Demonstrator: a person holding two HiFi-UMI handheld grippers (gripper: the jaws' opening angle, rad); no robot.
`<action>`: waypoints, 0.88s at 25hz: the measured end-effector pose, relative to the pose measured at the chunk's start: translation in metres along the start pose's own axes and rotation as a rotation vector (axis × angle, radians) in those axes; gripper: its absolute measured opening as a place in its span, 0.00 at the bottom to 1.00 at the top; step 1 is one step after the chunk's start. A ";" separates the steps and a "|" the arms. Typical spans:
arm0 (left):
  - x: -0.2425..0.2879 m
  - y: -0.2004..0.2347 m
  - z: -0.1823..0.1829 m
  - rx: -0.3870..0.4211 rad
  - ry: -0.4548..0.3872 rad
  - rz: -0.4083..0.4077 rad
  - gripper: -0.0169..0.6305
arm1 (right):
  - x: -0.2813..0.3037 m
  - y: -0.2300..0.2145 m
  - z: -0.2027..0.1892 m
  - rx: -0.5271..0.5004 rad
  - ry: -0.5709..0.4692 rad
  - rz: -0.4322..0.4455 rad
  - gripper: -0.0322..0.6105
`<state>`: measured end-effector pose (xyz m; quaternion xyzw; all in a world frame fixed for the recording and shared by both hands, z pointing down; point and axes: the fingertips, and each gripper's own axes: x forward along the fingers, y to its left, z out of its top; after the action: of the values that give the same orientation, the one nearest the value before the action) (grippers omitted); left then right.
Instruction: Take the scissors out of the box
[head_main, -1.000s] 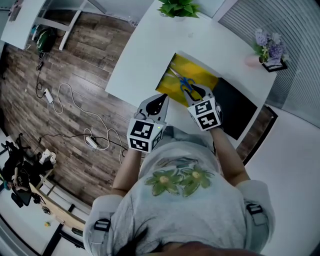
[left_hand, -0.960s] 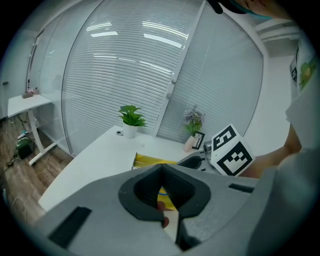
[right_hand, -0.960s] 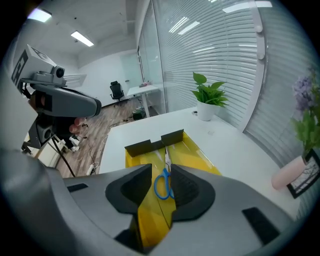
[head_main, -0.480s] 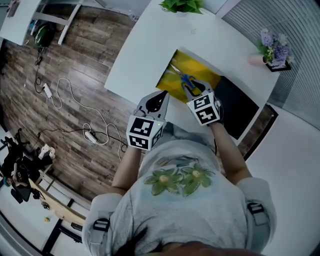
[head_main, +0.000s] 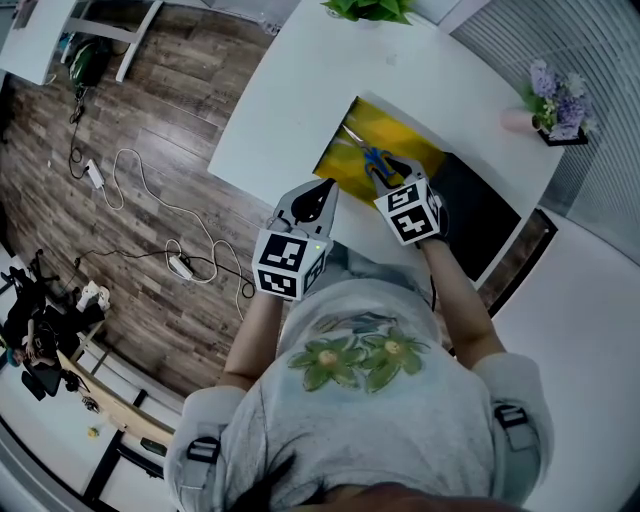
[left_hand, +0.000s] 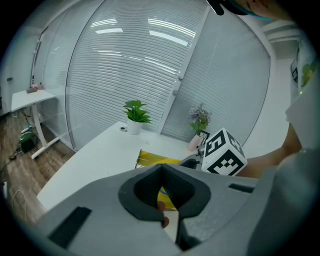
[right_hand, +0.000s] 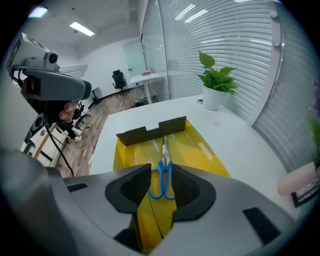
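Note:
Blue-handled scissors (head_main: 374, 160) lie along the middle of the open yellow box (head_main: 400, 140) on the white table (head_main: 300, 90). In the right gripper view the scissors (right_hand: 163, 167) point away from me, blades towards the box's (right_hand: 195, 150) far flap. My right gripper (head_main: 392, 172) tilts steeply down into the box. Its jaws (right_hand: 161, 172) are opening, one on each side of the blue handles, and the pads do not press on them. Over the table's near edge, left of the box, my left gripper (head_main: 325, 190) hovers with its jaws (left_hand: 167, 220) together on nothing.
The box's black lid (head_main: 470, 215) lies open to the right. A potted plant (head_main: 365, 10) stands at the table's far edge and purple flowers in a pink vase (head_main: 550, 95) at the far right corner. Cables (head_main: 150, 230) trail over the wooden floor on the left.
My right gripper has sunk a little towards the scissors in the box. The left gripper has kept its place.

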<state>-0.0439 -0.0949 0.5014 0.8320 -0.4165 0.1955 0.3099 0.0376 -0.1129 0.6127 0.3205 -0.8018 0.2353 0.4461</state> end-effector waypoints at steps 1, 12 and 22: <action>-0.001 0.001 0.000 -0.003 0.000 0.001 0.02 | 0.001 0.000 0.000 -0.001 0.008 0.000 0.24; 0.002 0.006 -0.006 -0.019 0.018 0.010 0.02 | 0.017 0.001 -0.007 -0.009 0.070 0.019 0.24; 0.004 0.008 -0.005 -0.029 0.023 0.008 0.02 | 0.030 -0.001 -0.013 -0.014 0.121 0.025 0.24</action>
<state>-0.0482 -0.0972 0.5107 0.8234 -0.4192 0.2003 0.3258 0.0344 -0.1141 0.6449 0.2926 -0.7790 0.2544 0.4929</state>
